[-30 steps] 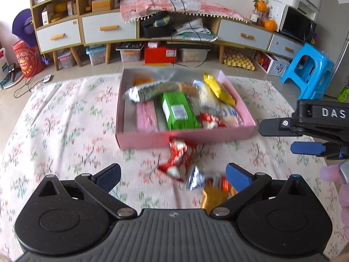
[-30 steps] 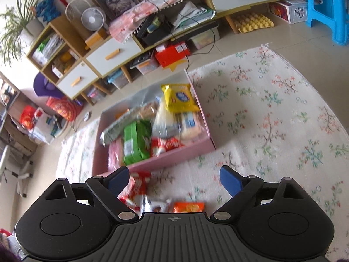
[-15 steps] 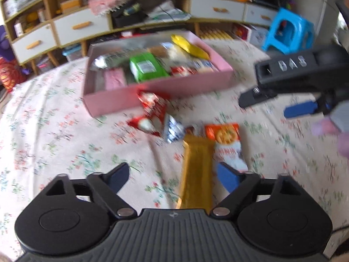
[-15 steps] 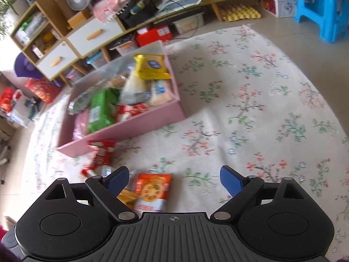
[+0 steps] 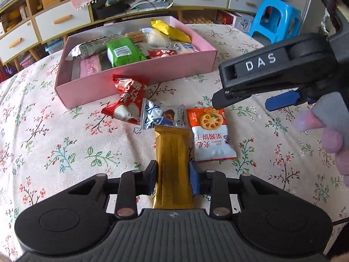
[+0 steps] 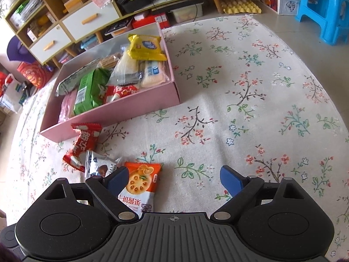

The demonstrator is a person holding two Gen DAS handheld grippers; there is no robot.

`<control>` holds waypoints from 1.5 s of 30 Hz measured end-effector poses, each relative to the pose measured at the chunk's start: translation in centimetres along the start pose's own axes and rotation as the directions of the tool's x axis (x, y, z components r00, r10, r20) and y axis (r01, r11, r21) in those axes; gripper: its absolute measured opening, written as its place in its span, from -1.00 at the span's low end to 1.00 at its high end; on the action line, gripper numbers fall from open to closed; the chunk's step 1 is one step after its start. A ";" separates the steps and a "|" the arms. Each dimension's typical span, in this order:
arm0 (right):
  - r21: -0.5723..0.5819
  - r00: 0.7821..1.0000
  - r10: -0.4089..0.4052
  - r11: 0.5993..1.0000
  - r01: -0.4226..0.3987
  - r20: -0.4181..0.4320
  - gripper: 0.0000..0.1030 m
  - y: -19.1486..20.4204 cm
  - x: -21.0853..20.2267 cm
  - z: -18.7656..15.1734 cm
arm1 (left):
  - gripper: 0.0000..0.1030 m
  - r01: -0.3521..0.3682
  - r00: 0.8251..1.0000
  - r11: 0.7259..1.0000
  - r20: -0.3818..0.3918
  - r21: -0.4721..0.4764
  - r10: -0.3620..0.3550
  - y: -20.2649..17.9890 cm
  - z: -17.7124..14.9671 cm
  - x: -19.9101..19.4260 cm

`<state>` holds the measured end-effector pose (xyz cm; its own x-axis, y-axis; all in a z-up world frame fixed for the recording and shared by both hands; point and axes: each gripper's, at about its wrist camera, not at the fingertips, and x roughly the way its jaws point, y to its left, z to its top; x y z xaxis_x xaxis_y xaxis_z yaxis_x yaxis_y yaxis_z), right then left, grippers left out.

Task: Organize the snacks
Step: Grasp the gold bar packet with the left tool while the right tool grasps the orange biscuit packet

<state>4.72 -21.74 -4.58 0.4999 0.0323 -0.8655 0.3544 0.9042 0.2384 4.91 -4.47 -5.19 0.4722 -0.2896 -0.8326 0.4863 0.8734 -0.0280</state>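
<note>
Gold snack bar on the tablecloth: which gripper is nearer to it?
Left. The left gripper is closing on the gold snack bar, pads at both sides. The right gripper hangs open over the orange biscuit packet beside it.

A long gold snack bar (image 5: 173, 152) lies flat on the floral cloth (image 5: 54, 144), just beside an orange-and-white biscuit packet (image 5: 210, 128), a blue-white wafer packet (image 5: 159, 115) and a red candy bag (image 5: 128, 100), which lies against the pink box (image 5: 135, 74) of snacks.

I count four loose snack packets on the counter: one gold bar (image 5: 173, 152), one orange biscuit packet (image 5: 210, 128), one blue-and-white waffle packet (image 5: 160, 116), one red candy packet (image 5: 128, 100). One pink box (image 5: 139, 78). Two grippers.
</note>
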 end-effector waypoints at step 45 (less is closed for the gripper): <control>-0.456 0.974 0.100 0.890 0.005 0.205 0.95 1.0 1.5 -5.8 | 0.04 -0.117 0.970 0.980 0.192 -0.160 0.147 6.9 -5.6 -3.4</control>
<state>1.21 -18.33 -8.18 0.6844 0.0341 -0.7283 -0.0422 0.9991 0.0072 2.58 4.76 -5.61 0.6711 -0.2276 -0.7056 0.3033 0.9527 -0.0187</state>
